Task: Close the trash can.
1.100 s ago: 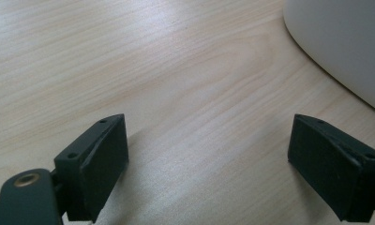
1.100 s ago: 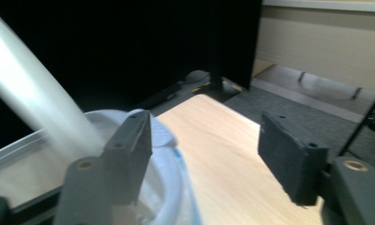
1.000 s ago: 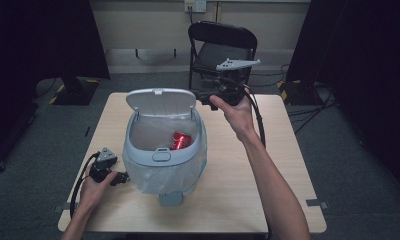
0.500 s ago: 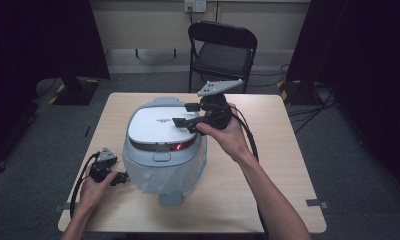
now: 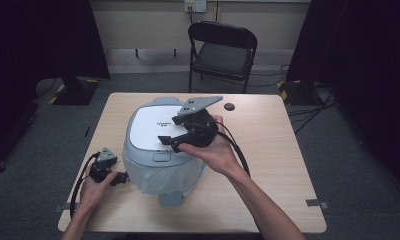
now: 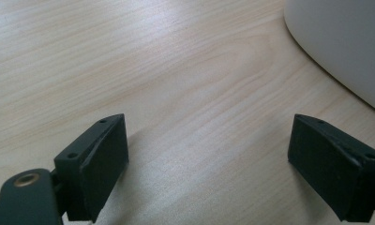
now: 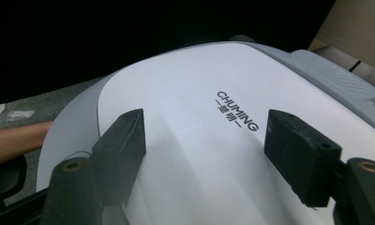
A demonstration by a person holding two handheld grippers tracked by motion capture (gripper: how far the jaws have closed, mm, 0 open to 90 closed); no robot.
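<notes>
Over the bin's lid [image 5: 155,127] we press down with the right gripper [image 5: 169,142], its fingers just opened wider, empty; next, latch it. Left gripper [image 5: 119,177] rests open, empty.

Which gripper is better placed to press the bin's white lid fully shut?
Right. The right gripper hangs directly over the white lid of the pale blue lidded bin, jaws open. The left gripper sits low on the light wooden table beside the bin's base, jaws open.
</notes>
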